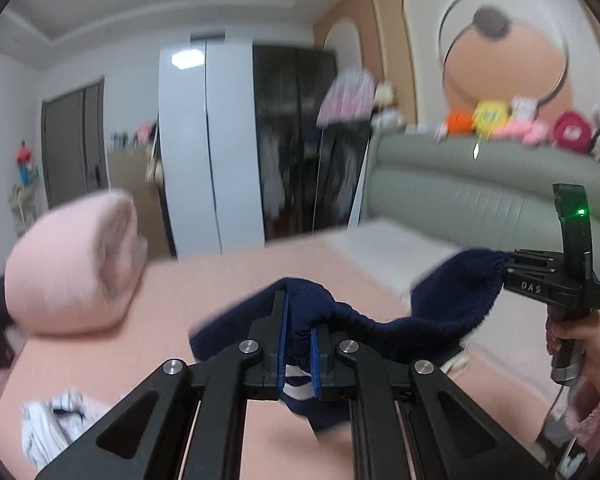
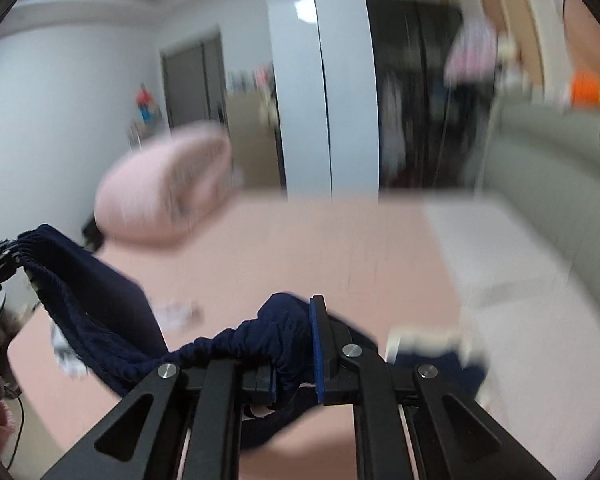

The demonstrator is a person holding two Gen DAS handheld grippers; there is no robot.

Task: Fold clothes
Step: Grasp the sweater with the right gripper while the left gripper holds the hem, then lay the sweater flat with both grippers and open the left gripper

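Note:
A navy blue knit garment (image 1: pixel 380 320) hangs stretched between my two grippers above the pink bed. My left gripper (image 1: pixel 298 320) is shut on one bunched end of it, with a striped white lining showing between the pads. My right gripper (image 1: pixel 508 268) shows at the right of the left wrist view, clamped on the other gathered end and held by a hand. In the right wrist view my right gripper (image 2: pixel 294 340) pinches the navy garment (image 2: pixel 112 320), whose edge runs left to my left gripper (image 2: pixel 8 256).
A rolled pink quilt (image 1: pixel 76 268) lies on the pink bed sheet (image 1: pixel 228 272) at the left. A white pillow (image 1: pixel 392 252) rests by the grey headboard (image 1: pixel 480 196), topped with plush toys. White and dark clothes (image 1: pixel 56 424) lie lower left. Wardrobes (image 1: pixel 252 148) stand behind.

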